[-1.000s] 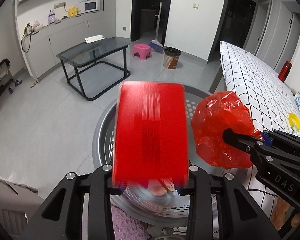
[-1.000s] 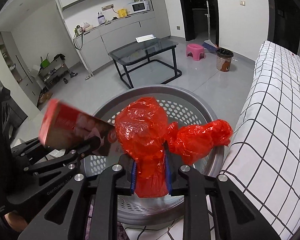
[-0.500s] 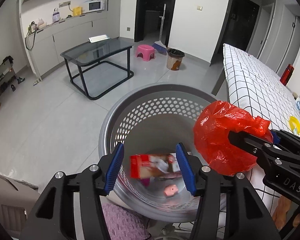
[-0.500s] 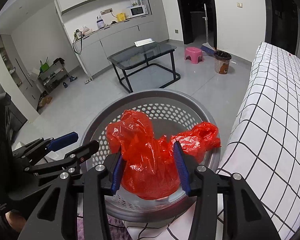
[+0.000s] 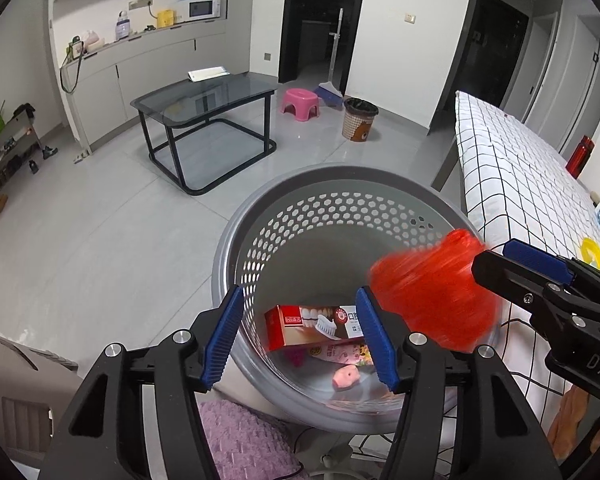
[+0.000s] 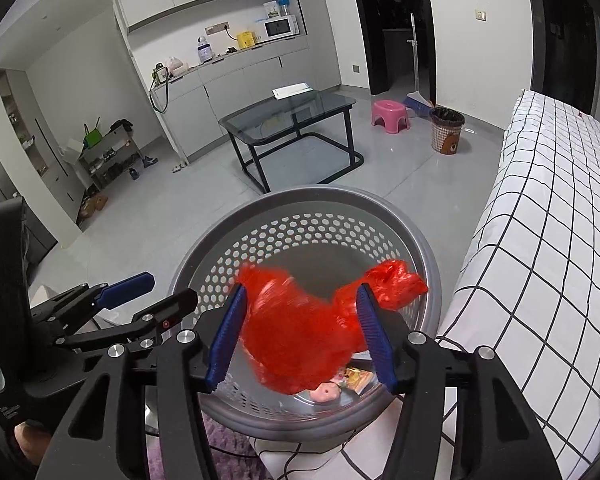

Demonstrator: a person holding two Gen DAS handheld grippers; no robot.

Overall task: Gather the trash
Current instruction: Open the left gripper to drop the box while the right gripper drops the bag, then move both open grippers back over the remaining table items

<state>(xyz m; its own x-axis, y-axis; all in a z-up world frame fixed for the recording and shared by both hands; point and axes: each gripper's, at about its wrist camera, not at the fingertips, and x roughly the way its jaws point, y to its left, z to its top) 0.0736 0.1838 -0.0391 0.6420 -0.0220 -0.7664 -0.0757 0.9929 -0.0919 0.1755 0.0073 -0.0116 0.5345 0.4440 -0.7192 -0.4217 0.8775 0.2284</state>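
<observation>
A grey perforated basket [image 5: 236, 240] [image 6: 380, 208] stands below both grippers. A red toothpaste box [image 5: 312, 326] lies inside it with a pink wrapper and a small pink item [image 5: 346, 376]. My left gripper [image 5: 300, 336] is open and empty above the basket. My right gripper [image 6: 300, 336] is open; a crumpled red plastic bag [image 6: 300, 340] [image 5: 436, 300], motion-blurred, is between its spread jaws, loose and dropping into the basket. The right gripper also shows at the right of the left wrist view [image 5: 512, 264].
A bed with a white checked cover [image 6: 560, 240] runs along the right. A black glass table [image 5: 208, 100], a pink stool [image 5: 300, 100] and a small bin [image 5: 358, 118] stand on the grey floor beyond. A purple mat [image 5: 240, 440] lies under the basket.
My left gripper opened and the red box fell into the basket. My right gripper then opened and the red bag slipped free, falling downward.
</observation>
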